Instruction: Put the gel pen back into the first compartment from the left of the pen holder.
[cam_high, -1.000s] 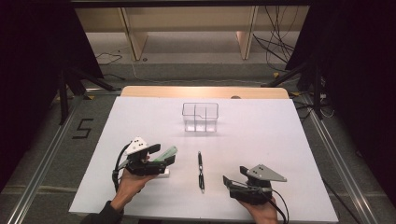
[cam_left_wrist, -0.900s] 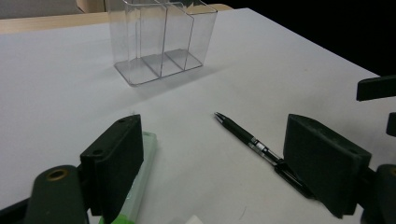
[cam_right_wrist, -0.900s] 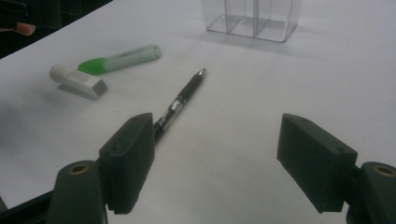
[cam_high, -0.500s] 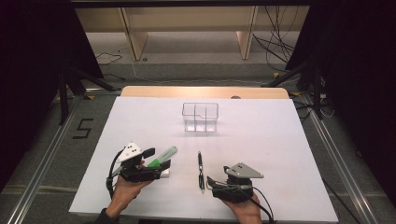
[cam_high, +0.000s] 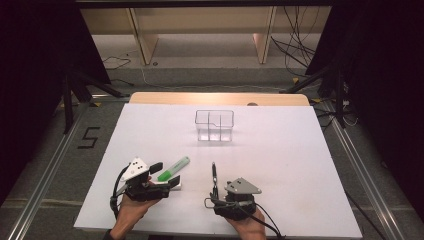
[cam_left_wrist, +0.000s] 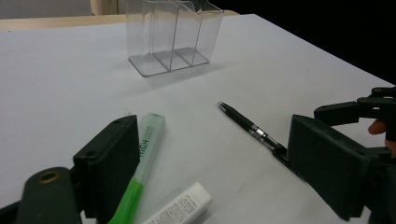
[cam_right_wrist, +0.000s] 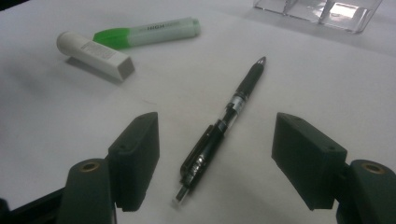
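Observation:
A black pen (cam_high: 214, 174) lies near the table's front, its tip pointing at the clear three-part organizer (cam_high: 215, 125). My right gripper (cam_high: 216, 198) is at the pen's near end. In the right gripper view the pen (cam_right_wrist: 219, 135) lies between the open jaws of that gripper (cam_right_wrist: 215, 125) and touches neither; the jaws have just been closing. My left gripper (cam_high: 167, 174) is open beside a green highlighter (cam_high: 174, 168) and a white stick eraser (cam_high: 169, 186). In the left gripper view the highlighter (cam_left_wrist: 144, 158) rests against the left jaw and the eraser (cam_left_wrist: 180, 210) lies between the jaws of this gripper (cam_left_wrist: 212, 135).
The white table (cam_high: 280, 150) stretches back to a wooden edge (cam_high: 220, 98). The organizer (cam_left_wrist: 173, 39) stands beyond the pen (cam_left_wrist: 250, 129), empty. Dark floor, rails and cables surround the table.
My right gripper has slid left to the pen's near end, so the pen now lies between its jaws. My left gripper has drawn slightly back toward the front edge.

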